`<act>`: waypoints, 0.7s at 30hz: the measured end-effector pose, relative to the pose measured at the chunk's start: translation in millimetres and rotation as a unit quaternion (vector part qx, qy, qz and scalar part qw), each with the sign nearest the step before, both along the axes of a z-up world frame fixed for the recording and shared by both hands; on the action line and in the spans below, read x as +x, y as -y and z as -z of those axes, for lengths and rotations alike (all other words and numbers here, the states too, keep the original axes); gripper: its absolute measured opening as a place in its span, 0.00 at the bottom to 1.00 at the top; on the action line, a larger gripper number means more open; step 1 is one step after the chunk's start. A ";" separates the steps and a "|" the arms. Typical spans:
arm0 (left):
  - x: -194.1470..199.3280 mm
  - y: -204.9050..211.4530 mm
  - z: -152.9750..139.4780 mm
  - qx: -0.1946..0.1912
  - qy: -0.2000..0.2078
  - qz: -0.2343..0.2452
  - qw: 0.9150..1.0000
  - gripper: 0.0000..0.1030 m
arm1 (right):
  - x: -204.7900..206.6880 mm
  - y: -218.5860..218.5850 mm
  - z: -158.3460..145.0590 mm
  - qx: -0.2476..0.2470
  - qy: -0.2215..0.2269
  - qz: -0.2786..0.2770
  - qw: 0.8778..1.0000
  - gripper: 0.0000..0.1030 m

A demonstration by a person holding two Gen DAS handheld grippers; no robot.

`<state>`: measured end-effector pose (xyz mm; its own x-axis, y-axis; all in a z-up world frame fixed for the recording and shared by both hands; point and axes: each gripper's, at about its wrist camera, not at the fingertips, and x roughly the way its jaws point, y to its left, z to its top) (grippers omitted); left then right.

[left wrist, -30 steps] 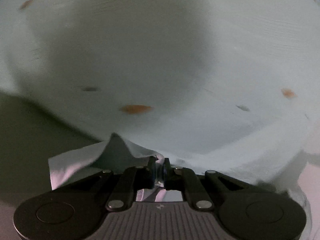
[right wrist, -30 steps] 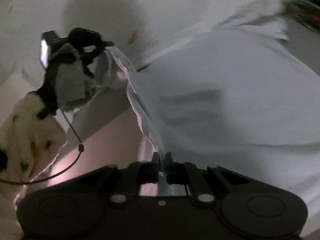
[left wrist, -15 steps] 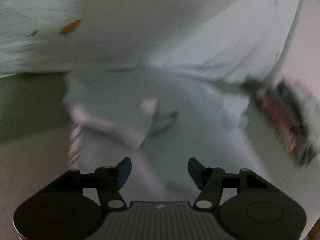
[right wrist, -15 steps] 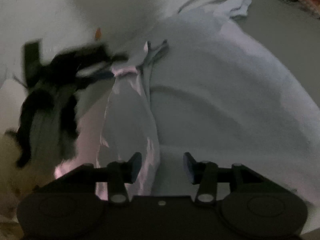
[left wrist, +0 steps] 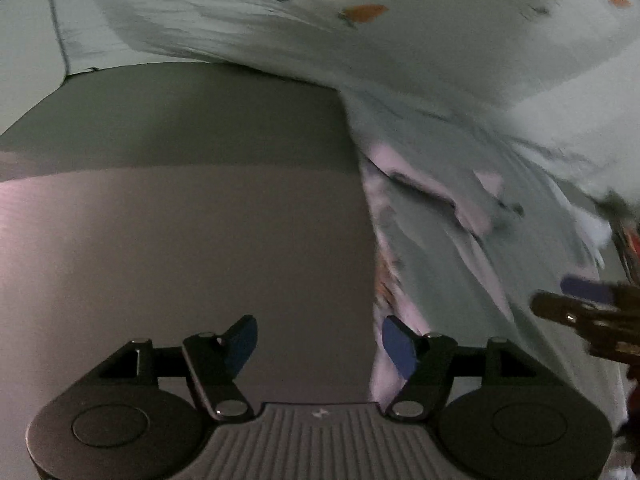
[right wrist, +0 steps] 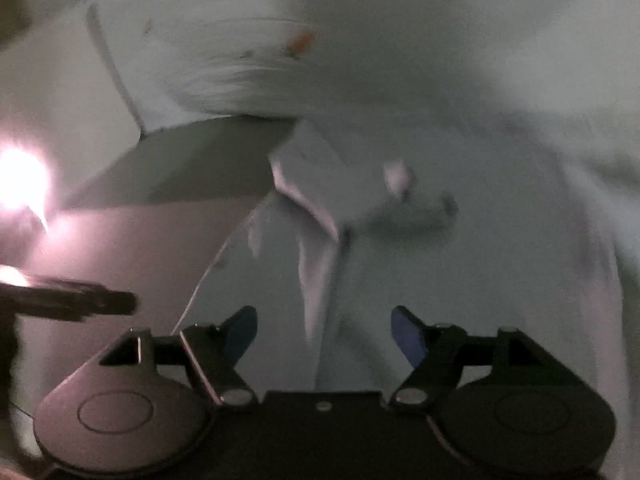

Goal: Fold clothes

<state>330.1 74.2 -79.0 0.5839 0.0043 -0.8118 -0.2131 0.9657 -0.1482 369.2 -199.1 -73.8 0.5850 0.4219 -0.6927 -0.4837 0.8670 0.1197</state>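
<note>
You are holding both grippers over a pale garment (left wrist: pixel 460 240) that is lying slack on the grey table (left wrist: pixel 200 240), its near edge running down the right half of the left wrist view and filling most of the right wrist view. Your left gripper (left wrist: pixel 320 344) is standing with its fingers spread, having just been opening, and nothing is sitting between the blue pads; the right-hand pad is hovering just beside the cloth's edge, and the frame is too blurred to tell whether it is touching. Your right gripper (right wrist: pixel 324 334) is likewise spread wide, its jaws having just been opening, with fabric lying beneath the gap but not being pinched. A larger pale sheet with small orange marks (left wrist: pixel 362 12) is covering the surface beyond the table. This garment is looking thin, light and completely limp: it is creasing along a raised fold (right wrist: pixel 316 216) near its middle, so it will likely sag and drag wherever it is not supported, and a single layer could slip out of a shallow pinch. You would probably do best taking hold at a hemmed edge or corner, one gripper to each side, biting deep enough to catch the seam rather than loose mid-panel cloth.
</note>
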 end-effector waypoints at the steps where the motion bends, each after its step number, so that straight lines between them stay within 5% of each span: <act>1: 6.6 -7.5 -0.3 -0.005 0.002 -0.007 1.000 0.69 | 14.2 -16.2 -0.2 -0.025 0.016 -0.014 0.999 0.67; 11: 93.7 -31.3 9.4 -0.017 0.010 0.016 1.000 0.72 | 135.6 -90.3 13.3 -0.084 0.010 -0.109 0.990 0.64; 12: 100.1 -31.4 13.1 -0.020 0.008 0.017 1.000 0.72 | 142.9 -90.7 14.6 -0.079 0.002 -0.119 0.990 0.42; 13: 105.8 -32.7 16.2 -0.024 0.007 0.017 1.000 0.72 | 152.8 -89.1 13.8 -0.068 -0.006 -0.124 0.990 0.01; 17: 126.1 -36.0 25.4 -0.025 0.005 0.017 1.000 0.72 | 193.5 -65.0 -5.4 -0.021 0.001 -0.075 0.997 0.02; 21: 141.0 -38.2 30.0 -0.019 0.008 0.020 1.000 0.72 | 243.9 -43.2 -10.6 -0.078 0.062 0.007 0.995 0.02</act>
